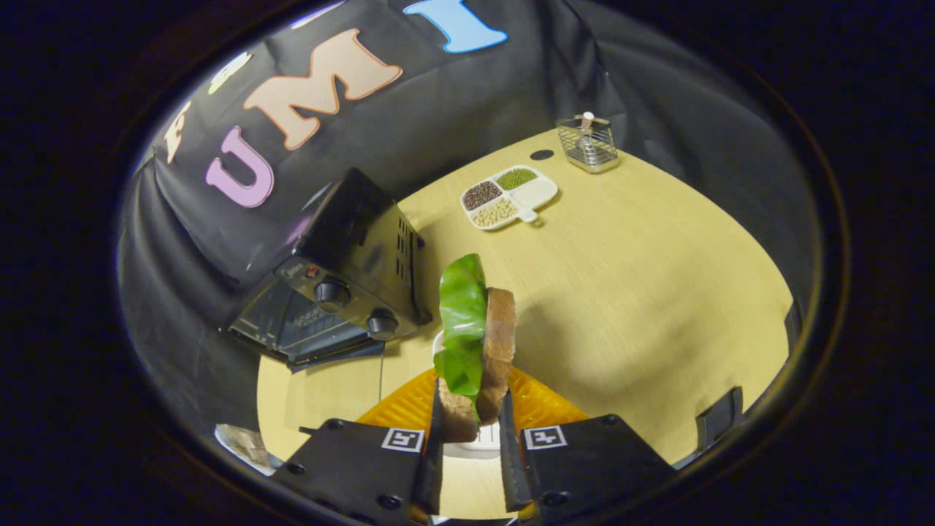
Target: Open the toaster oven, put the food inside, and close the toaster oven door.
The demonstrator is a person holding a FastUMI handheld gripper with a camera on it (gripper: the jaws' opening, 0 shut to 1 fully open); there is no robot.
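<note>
The gripper (pixel 471 438) holds the sandwich (pixel 478 351) edge-on between its two fingers, which press on the lower part of the bread from either side. The sandwich stands upright, raised above the orange mat (pixel 540 405), with a green lettuce leaf (pixel 462 321) standing proud along its left face. The toaster oven (pixel 343 285) sits ahead and to the left of the fingers on the wooden table (pixel 643 292); its glass door (pixel 292 329) appears to be lowered open toward the table (the angle makes this hard to confirm).

Hazards from this point, as a judgement:

1. Slip. The fingers grip only the bottom of the bread. A fast swing toward the oven can tilt or drop the unsupported top half.
2. Lettuce loss. The leaf is loose at its upper end and can peel off or catch on the oven opening.
3. Collision. The oven lies off-axis to the left, so the approach calls for a turn; a finger or the bread can strike the knobs (pixel 332 294) or the door edge.
4. Crushing. Soft bread can deform under excess squeeze.

The divided dish (pixel 537 193) and wire basket (pixel 588 142) stand well beyond the fingers, clear of the path.
</note>
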